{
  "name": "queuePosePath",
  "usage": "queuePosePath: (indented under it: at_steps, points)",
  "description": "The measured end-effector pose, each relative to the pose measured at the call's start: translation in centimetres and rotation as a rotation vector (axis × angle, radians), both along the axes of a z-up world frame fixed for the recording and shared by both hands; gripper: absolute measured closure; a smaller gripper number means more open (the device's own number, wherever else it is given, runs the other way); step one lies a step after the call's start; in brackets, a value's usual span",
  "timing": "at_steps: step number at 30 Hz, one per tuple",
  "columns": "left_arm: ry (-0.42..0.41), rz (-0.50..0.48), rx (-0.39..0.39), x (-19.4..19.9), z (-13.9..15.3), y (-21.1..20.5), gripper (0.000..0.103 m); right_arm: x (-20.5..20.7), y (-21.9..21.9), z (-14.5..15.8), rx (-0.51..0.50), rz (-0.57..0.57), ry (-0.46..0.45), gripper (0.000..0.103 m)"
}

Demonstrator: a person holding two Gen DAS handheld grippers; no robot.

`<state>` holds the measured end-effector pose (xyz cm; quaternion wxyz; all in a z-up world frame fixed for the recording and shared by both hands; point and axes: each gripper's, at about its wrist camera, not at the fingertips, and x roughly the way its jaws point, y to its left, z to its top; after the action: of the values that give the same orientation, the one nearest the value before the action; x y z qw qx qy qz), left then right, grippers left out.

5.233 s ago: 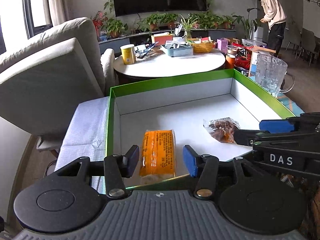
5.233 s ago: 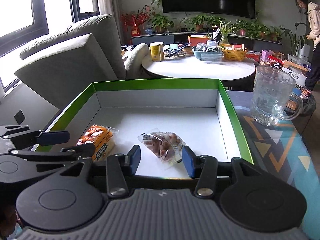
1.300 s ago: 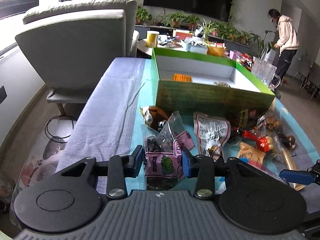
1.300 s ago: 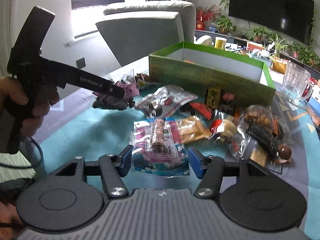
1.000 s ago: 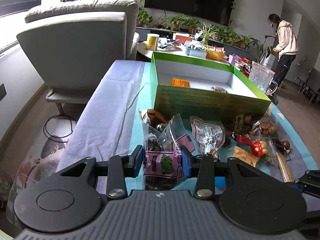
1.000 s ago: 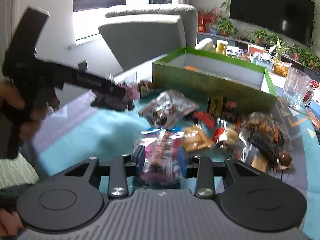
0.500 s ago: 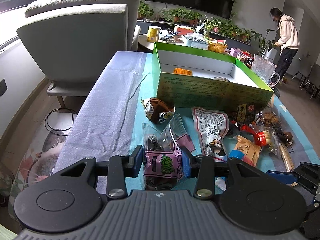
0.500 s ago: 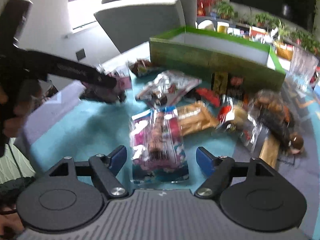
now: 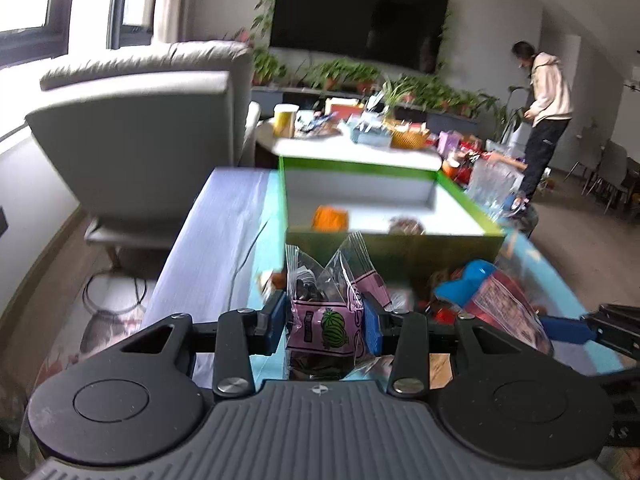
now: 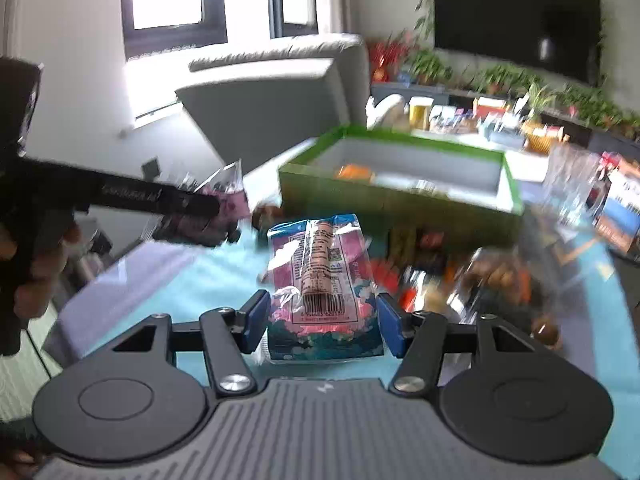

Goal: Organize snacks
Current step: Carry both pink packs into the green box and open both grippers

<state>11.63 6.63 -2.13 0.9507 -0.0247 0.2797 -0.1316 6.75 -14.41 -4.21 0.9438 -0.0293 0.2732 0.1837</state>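
The pink pouch [image 9: 325, 322], printed with a watermelon, sits clamped between the fingers [image 9: 275, 322] of the left gripper [image 9: 325, 326], raised clear of the counter [image 9: 224, 240], its clear top standing up and creased. The second packet [image 10: 322, 286], pink and blue with a barcode, lies between the fingers [image 10: 256, 320] of the right gripper [image 10: 322, 324]. Those jaws have just been closing in from a wider setting; both pads look to be against the packet's edges, and the packet appears lifted with the tool, so it is judged held, though lightly.

The green box [image 9: 394, 236] stands ahead of both grippers, open-topped, with an orange pack [image 9: 330, 218] and a brown pack [image 9: 406, 225] already on its white floor. Loose snacks [image 10: 480, 280] lie heaped on the counter between the grippers and the box's near wall.

Step in hand, as judged: carry both items to the box and set them down inside.

Recommendations:
- Firm the right grip before travelling; the film is slick and the hold is at the packet's edges only.
- Clear the near wall with margin, since both items hang below the fingers.
- Place on bare floor beside the two packs, not on top.
- Keep the two tools apart over the box; they converge on one opening.
- Release low, one at a time.
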Motion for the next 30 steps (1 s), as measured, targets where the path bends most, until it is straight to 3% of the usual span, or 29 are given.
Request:
queuePosePath:
  at_steps: [11,17,30]
  points:
    - [-0.1,-0.041,-0.016,3.0,3.4,-4.0,0.066,3.0,-1.1,3.1,0.004,-0.093,-0.121,0.054]
    - [-0.133,-0.055,0.012,5.4,4.4,-6.2,0.066,5.1,-2.0,4.4,0.007,-0.13,-0.161,0.054]
    - [-0.143,-0.039,0.063,10.3,4.9,-8.5,0.066,9.6,-3.9,4.1,0.062,-0.183,-0.138,0.054]
